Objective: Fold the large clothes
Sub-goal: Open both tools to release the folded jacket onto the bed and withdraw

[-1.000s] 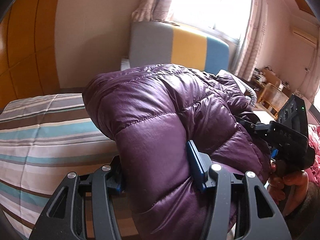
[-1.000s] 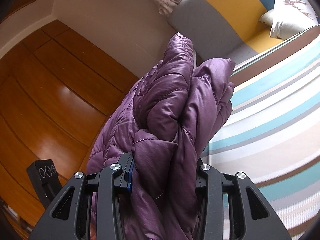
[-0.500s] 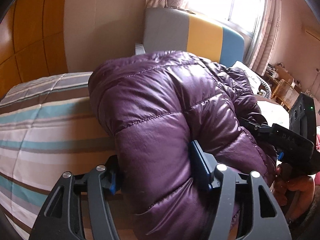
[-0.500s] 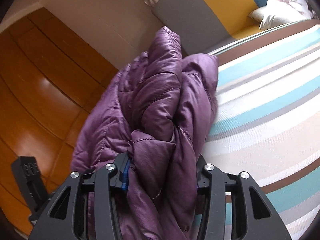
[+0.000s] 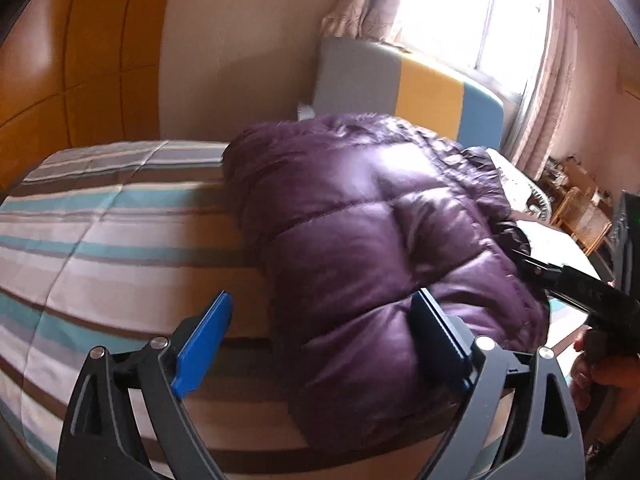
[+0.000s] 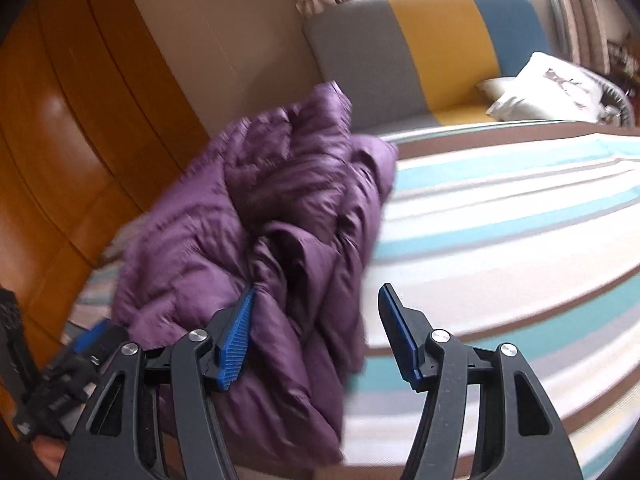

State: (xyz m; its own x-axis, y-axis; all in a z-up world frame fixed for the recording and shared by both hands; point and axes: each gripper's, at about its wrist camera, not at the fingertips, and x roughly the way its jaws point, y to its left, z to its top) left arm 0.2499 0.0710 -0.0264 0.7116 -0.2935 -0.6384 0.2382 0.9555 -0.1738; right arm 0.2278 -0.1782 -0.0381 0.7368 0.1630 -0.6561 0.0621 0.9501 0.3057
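A purple quilted down jacket lies bundled in a fold on the striped bed. My left gripper straddles its near end, jaws opening wide. The right blue pad still brushes the fabric and the left pad stands clear of it. In the right wrist view the jacket rests at the bed's left side. My right gripper is opening around its edge. Its left pad touches the fabric and its right pad is free over the sheet.
A grey, yellow and blue headboard stands behind the bed, with a white pillow beside it. Orange wooden wardrobe doors run along the left. A person's hand holds the right tool. Wicker chairs stand by the curtained window.
Both grippers, clamped on the jacket a second ago, have spread their jaws and let it go. The jacket has sunk from hanging upright onto the bed.
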